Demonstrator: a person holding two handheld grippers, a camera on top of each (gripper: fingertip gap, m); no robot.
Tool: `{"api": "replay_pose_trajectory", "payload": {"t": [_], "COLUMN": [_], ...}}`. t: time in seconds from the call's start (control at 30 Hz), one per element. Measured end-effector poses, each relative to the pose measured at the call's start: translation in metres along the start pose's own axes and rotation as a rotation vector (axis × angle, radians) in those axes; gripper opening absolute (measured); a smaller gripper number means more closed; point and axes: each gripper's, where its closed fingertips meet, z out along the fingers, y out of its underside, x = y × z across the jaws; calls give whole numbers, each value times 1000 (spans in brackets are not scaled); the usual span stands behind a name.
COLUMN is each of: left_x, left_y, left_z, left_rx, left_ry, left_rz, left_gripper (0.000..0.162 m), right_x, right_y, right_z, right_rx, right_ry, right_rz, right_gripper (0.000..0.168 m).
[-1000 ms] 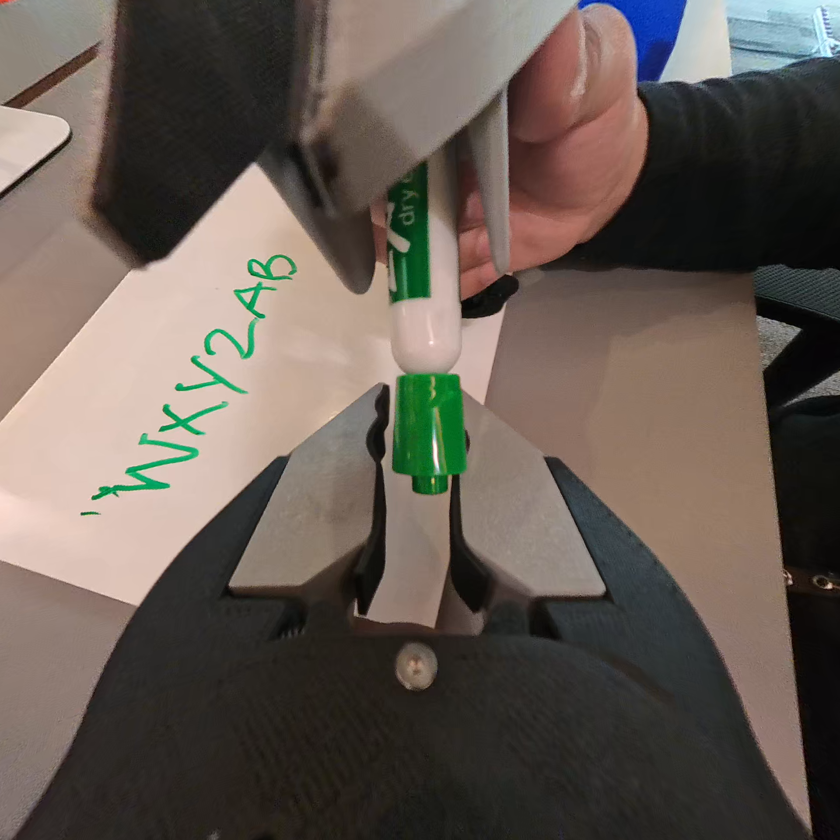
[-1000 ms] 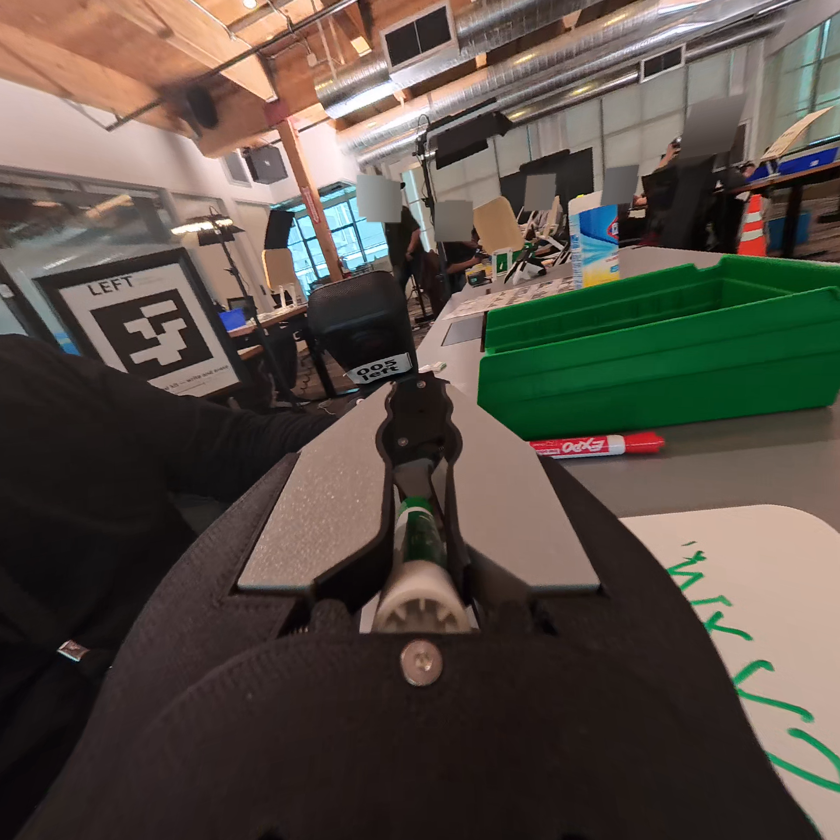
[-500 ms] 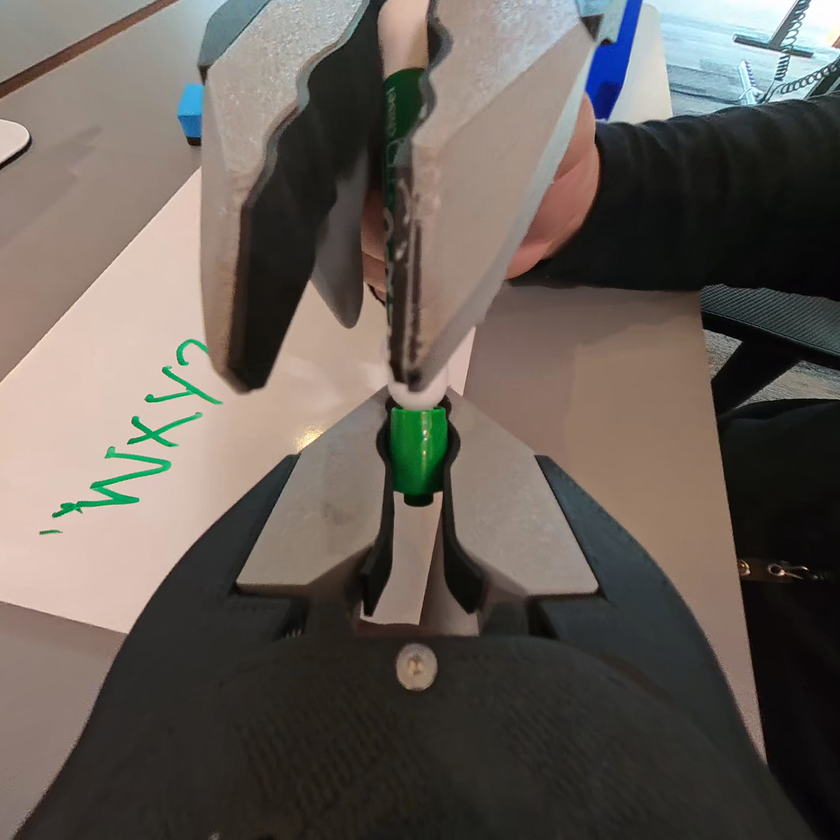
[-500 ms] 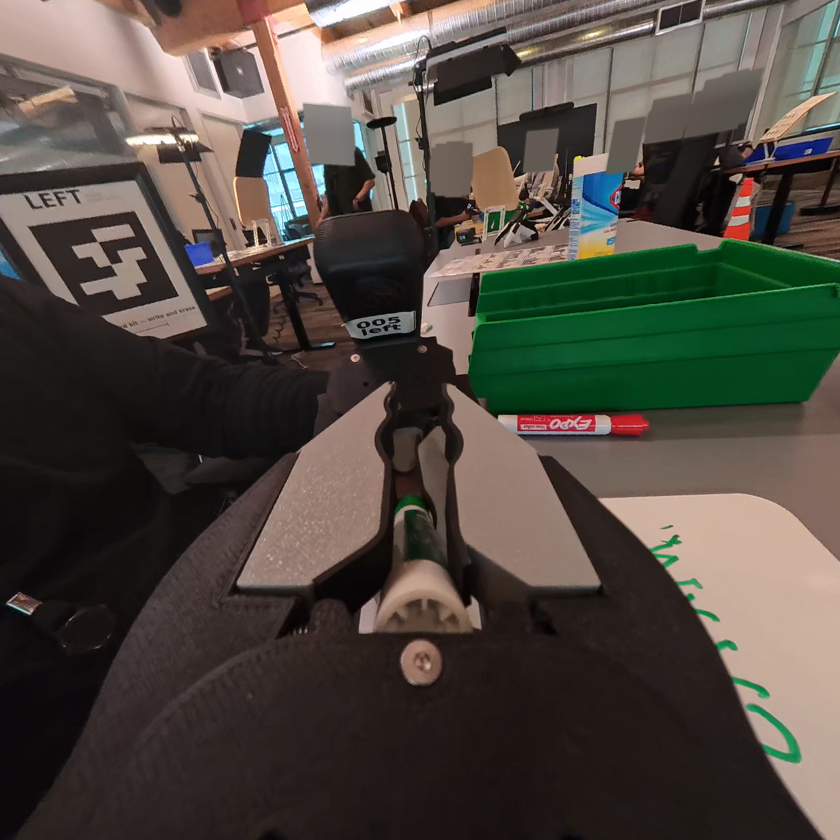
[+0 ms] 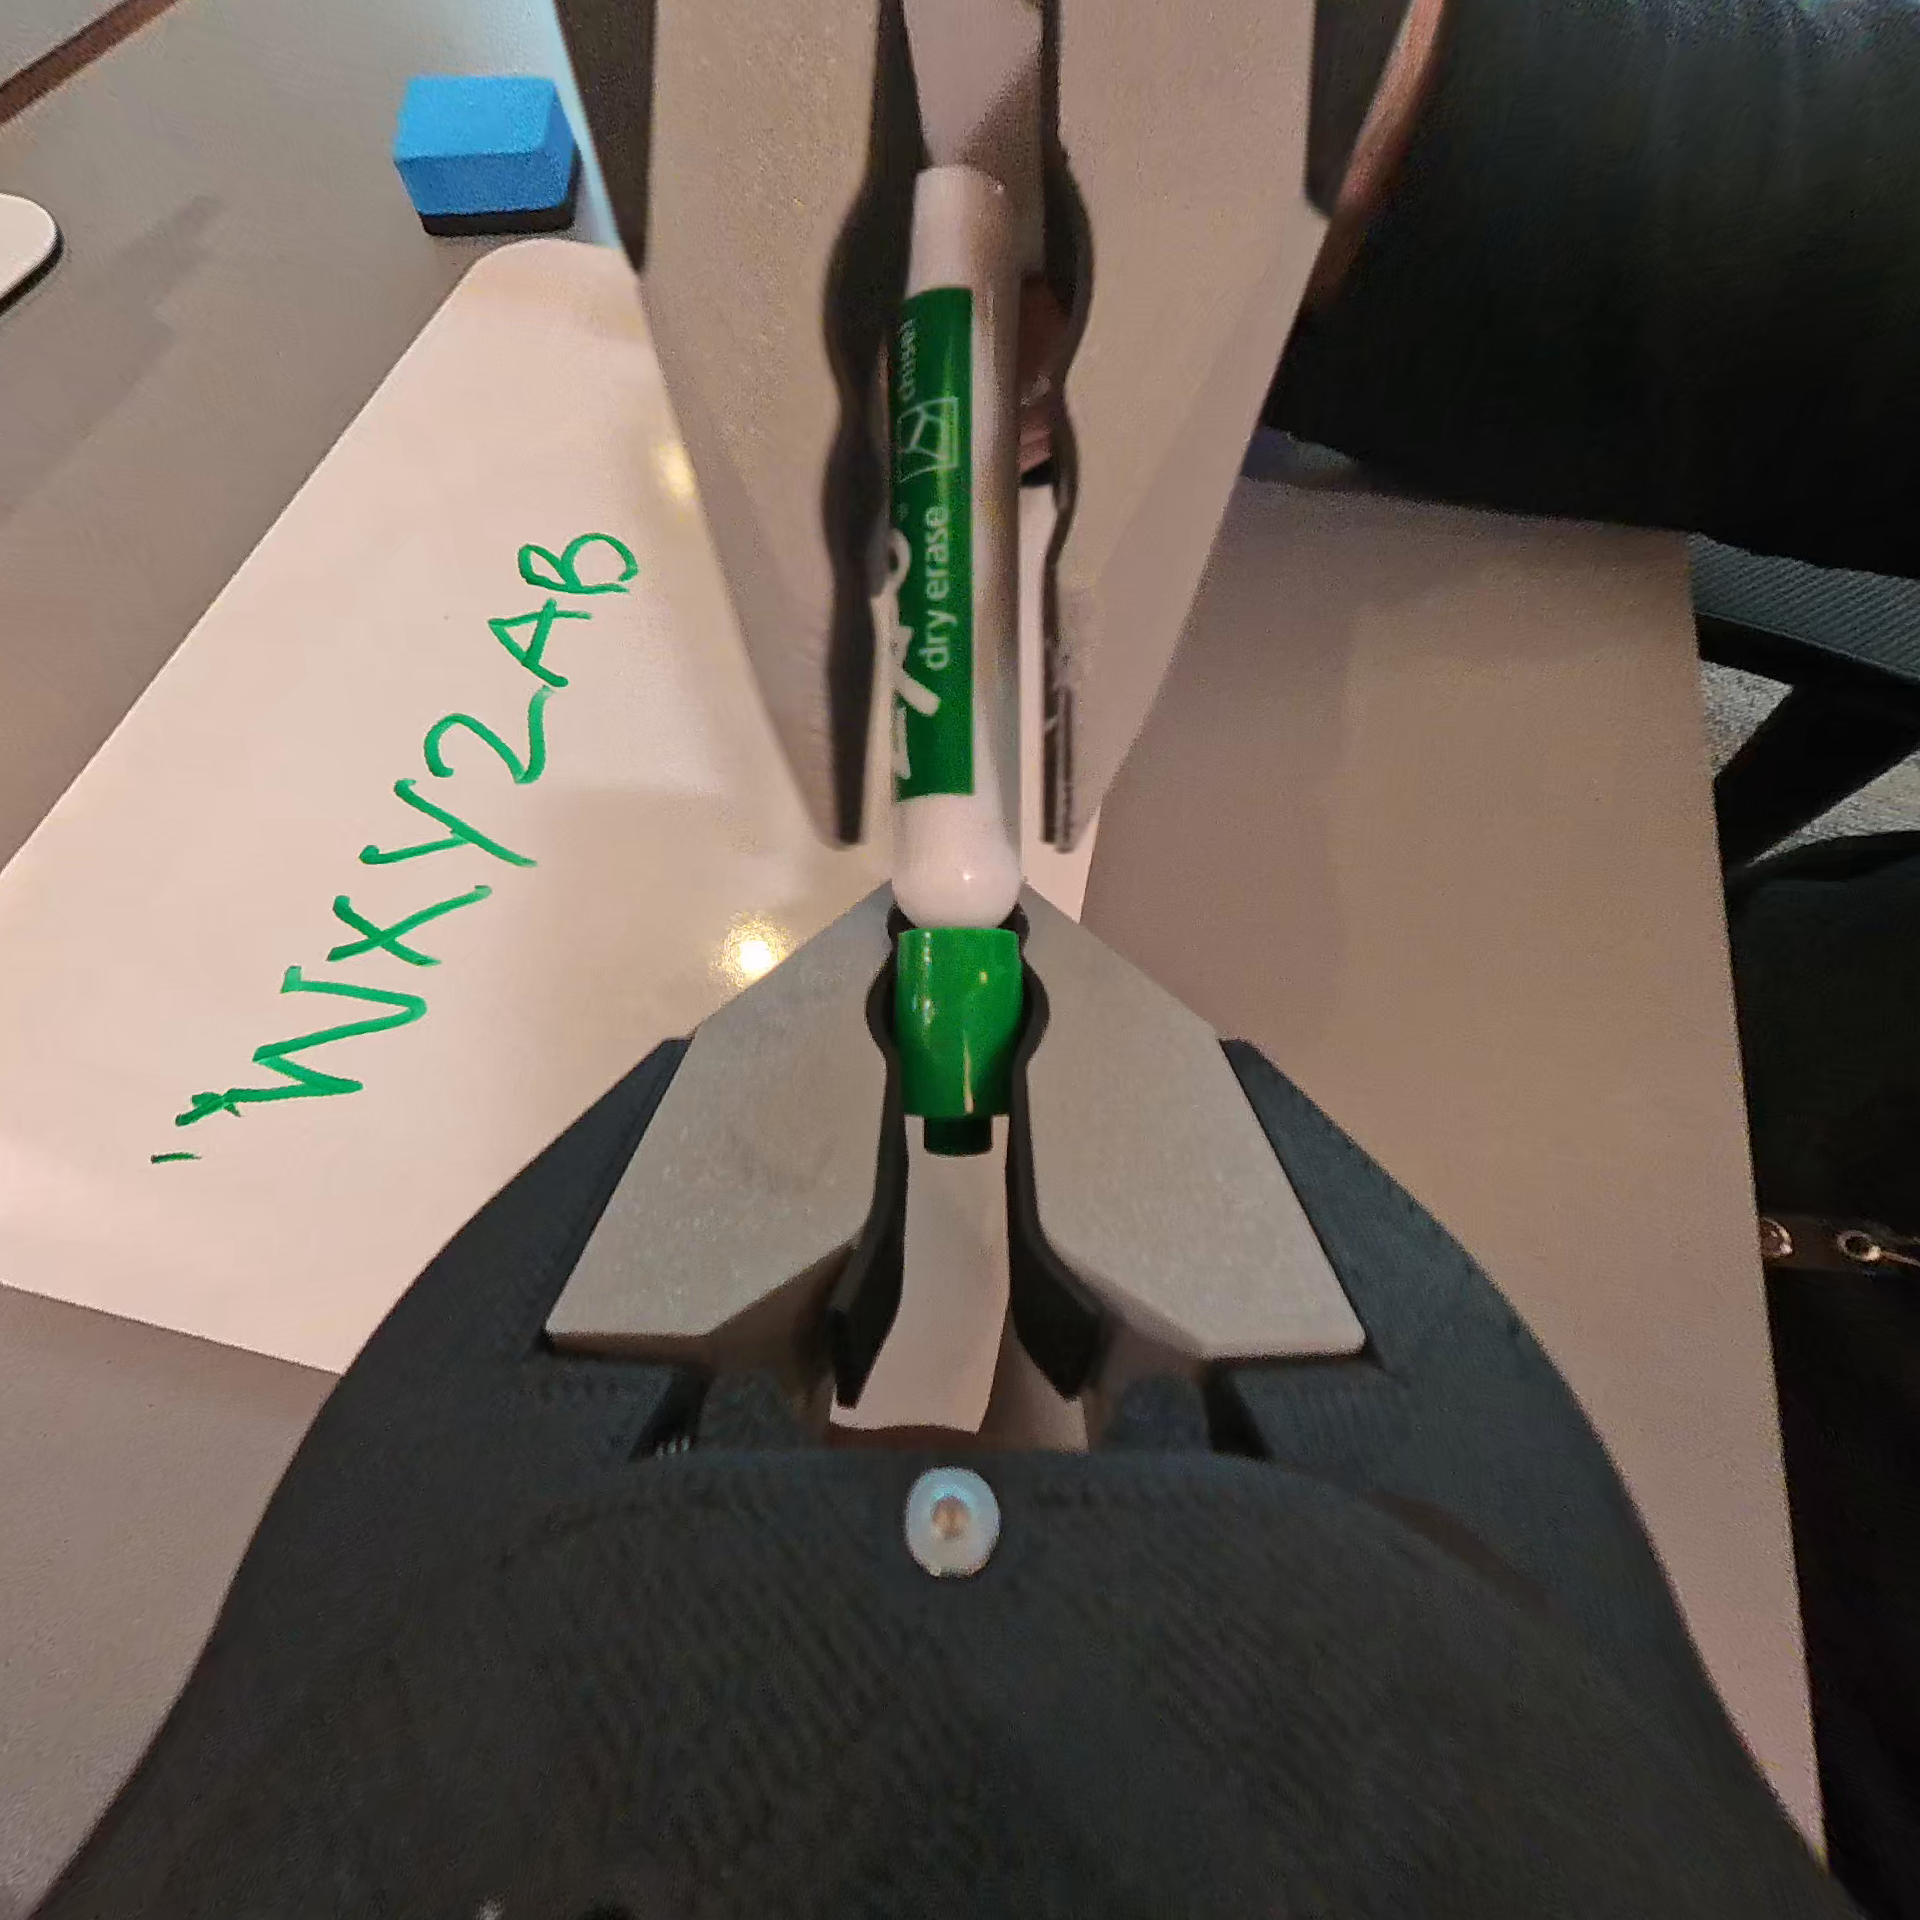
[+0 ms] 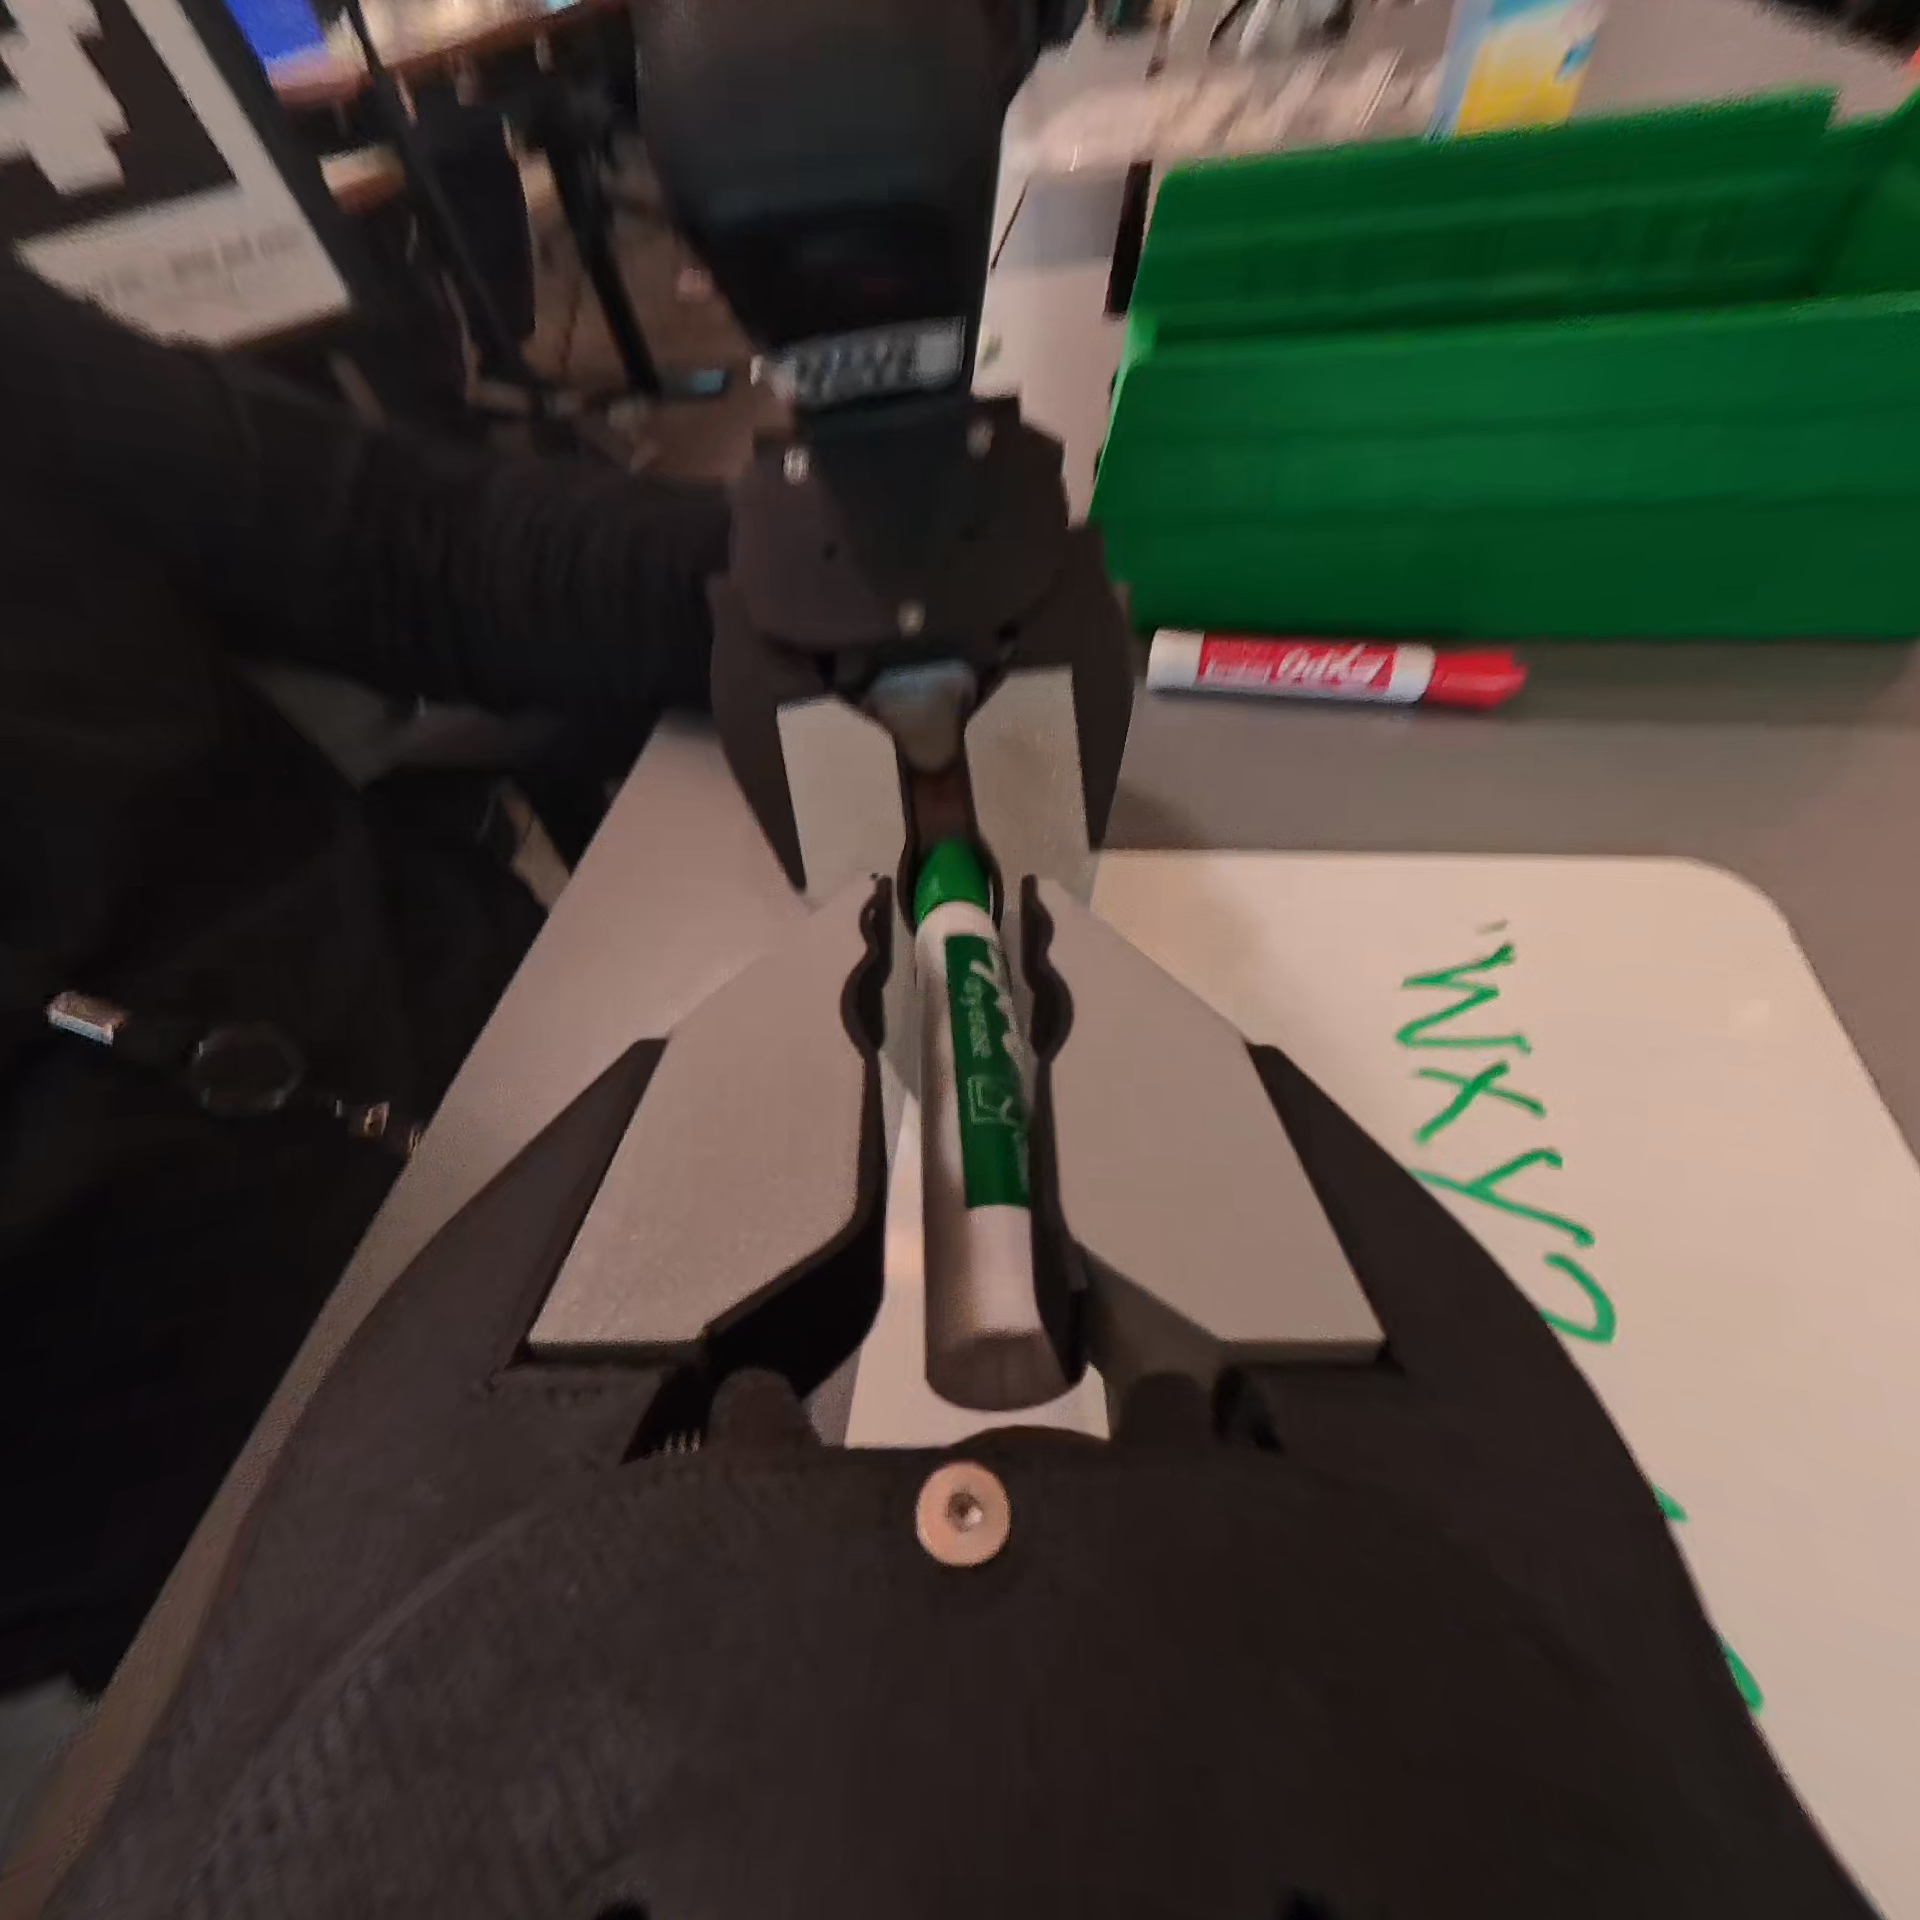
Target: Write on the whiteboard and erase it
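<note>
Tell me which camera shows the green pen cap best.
The left wrist view. There the green cap sits sharp and near, pinched between the left gripper fingers, with the pen above it. The right wrist view is blurred and shows only a sliver of the cap beyond the right gripper.

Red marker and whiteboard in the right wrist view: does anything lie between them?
Nothing: in the right wrist view, only bare grey table separates the red marker from the whiteboard.

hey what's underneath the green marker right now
The whiteboard, with green writing beside the green marker, plus grey table. The left gripper clamps its cap; the surface directly below is partly hidden.
</note>
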Motion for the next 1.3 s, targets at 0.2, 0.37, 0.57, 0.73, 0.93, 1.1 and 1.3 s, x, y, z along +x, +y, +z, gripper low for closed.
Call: {"api": "replay_pose_trajectory", "payload": {"t": [0.2, 0.37, 0.57, 0.73, 0.93, 1.1, 1.3], "left_x": [-2, -6, -7, -7, -9, -10, -9], "left_y": [3, 1, -7, -18, -26, -26, -24], "left_z": [1, 0, -3, -6, -14, -14, -13], "left_rx": [-19, -6, 41, 92, 143, 137, 128], "left_ry": [-11, -43, -71, -123, -129, -132, -126], "left_rz": [-2, 8, 52, 127, 112, 113, 106], "left_gripper": [12, 11, 11, 12, 11, 11, 11], "right_x": [1, 8, 5, -5, -1, -3, -4], "right_y": [12, 16, 7, -8, -6, -9, -9], "right_z": [4, 5, -1, -8, -12, -12, -9], "right_rx": [-50, -57, 16, 91, 82, 101, 92], "right_ry": [3, 17, -25, -67, -46, -49, -53], "right_rz": [21, 62, 86, 40, 52, 42, 46], "right_gripper": [12, 28, 21, 19, 33, 27, 28]}}
